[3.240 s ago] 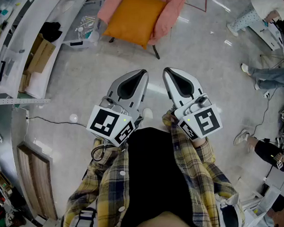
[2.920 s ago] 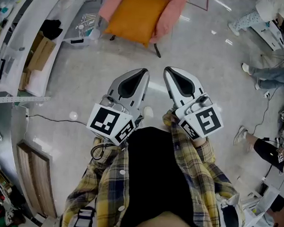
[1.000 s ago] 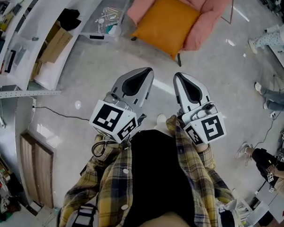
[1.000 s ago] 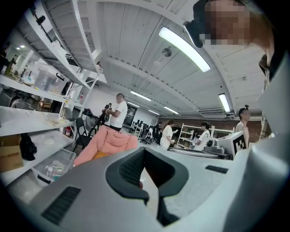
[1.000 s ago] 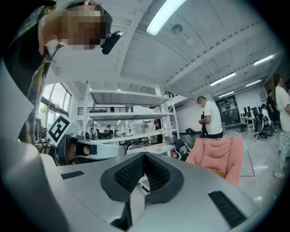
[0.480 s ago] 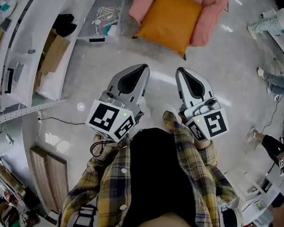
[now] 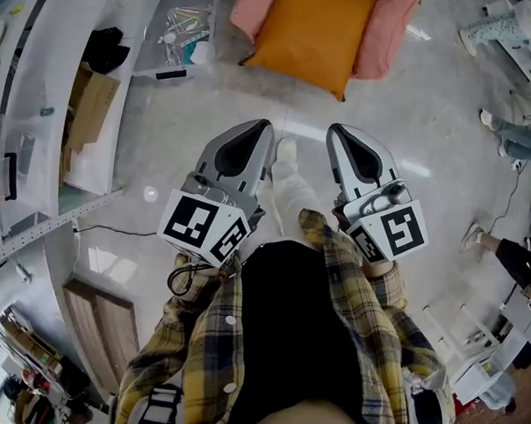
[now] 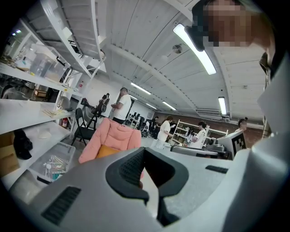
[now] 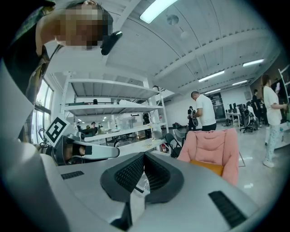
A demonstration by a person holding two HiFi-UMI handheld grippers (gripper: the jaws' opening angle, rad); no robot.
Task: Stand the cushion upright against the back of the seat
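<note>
Cushion (image 7: pixel 310 33): orange, square, plump, corners pointed, one corner hanging past the front of the seat. It lies flat on the seat of the pink chair (image 7: pixel 392 32), whose padded quilted back rises behind it; from my gripper views only a low orange strip shows under that back. Clear plastic bin (image 7: pixel 178 40) just beside the chair, white shelving (image 7: pixel 51 92) further left. Chair well apart from me across glossy grey floor. My left gripper (image 7: pixel 260 127) and right gripper (image 7: pixel 339 133) are side by side, both clenched on nothing
</note>
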